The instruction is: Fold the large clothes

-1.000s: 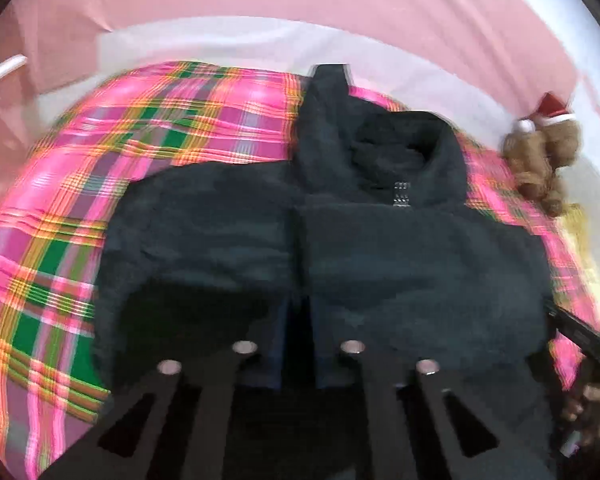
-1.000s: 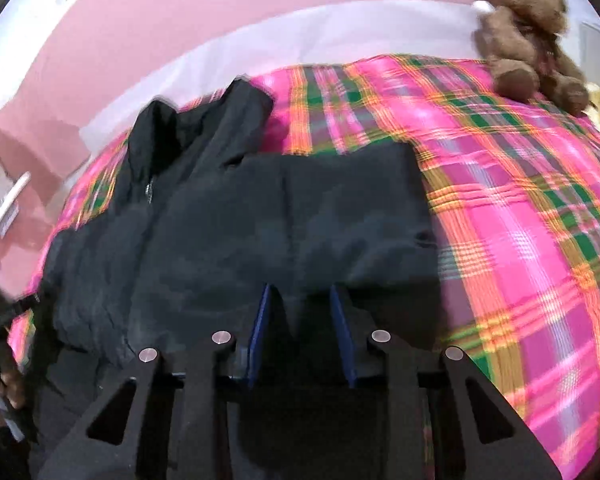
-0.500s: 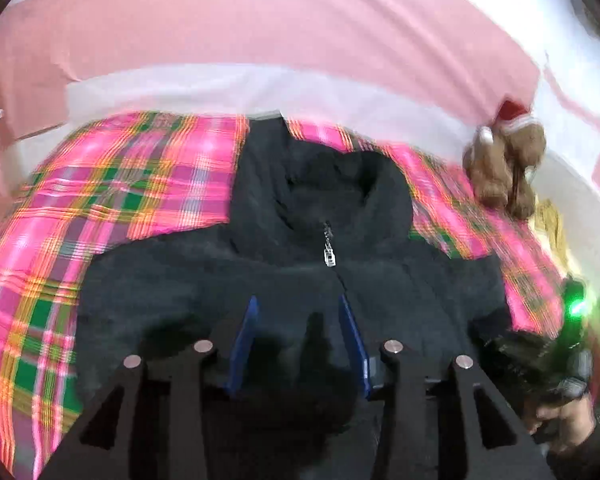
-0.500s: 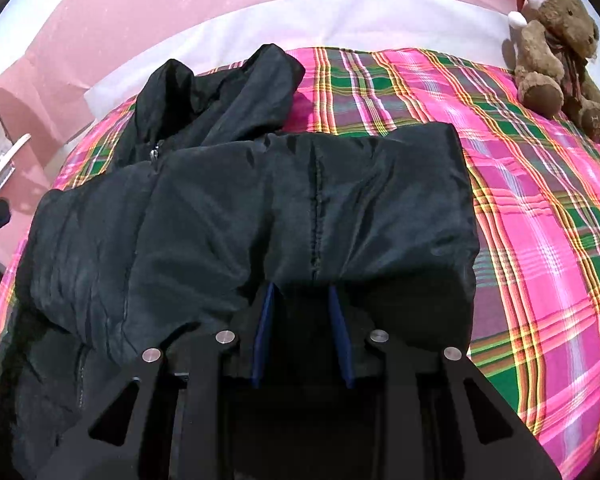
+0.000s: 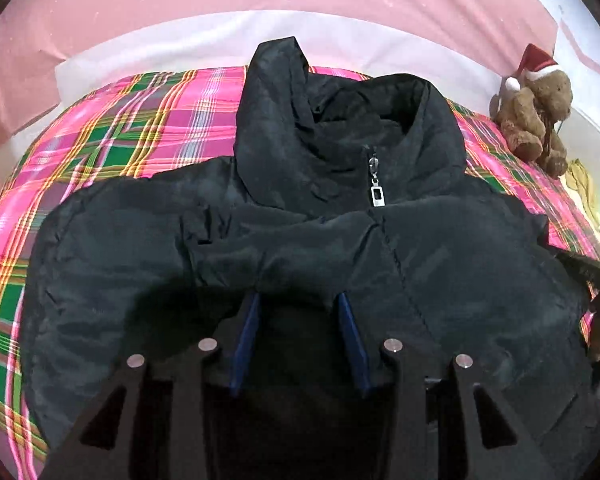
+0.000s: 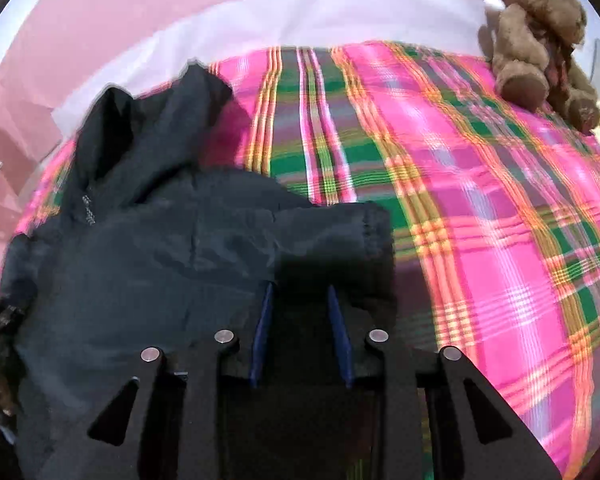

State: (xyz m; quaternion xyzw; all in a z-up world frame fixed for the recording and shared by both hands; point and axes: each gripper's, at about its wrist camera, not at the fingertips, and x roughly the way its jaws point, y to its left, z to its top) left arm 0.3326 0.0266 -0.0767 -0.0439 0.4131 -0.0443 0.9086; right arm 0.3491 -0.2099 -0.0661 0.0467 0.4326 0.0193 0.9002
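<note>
So the black puffer jacket (image 5: 300, 240) is lying on the bed's pink plaid blanket (image 5: 132, 132), zipped up, with its hood (image 5: 340, 120) pointing at the pink wall. The sleeves are looking tucked in over the front, so the fold is partly done, I think. The bottom half is probably waiting to be folded up.

The left tongs (image 5: 298, 300) are sitting partly open with puffy cloth bunching between the blue pads; I cannot tell if they are really pinching it. The right tongs (image 6: 300, 292) are partly open too, at the cuff end of the sleeve (image 6: 340, 240), and the tips are hiding under cloth.

The jacket's bottom edge is hiding behind the tongs. The right view is looking blurry. A teddy bear (image 6: 540, 36) in a Santa hat is sitting far off.
</note>
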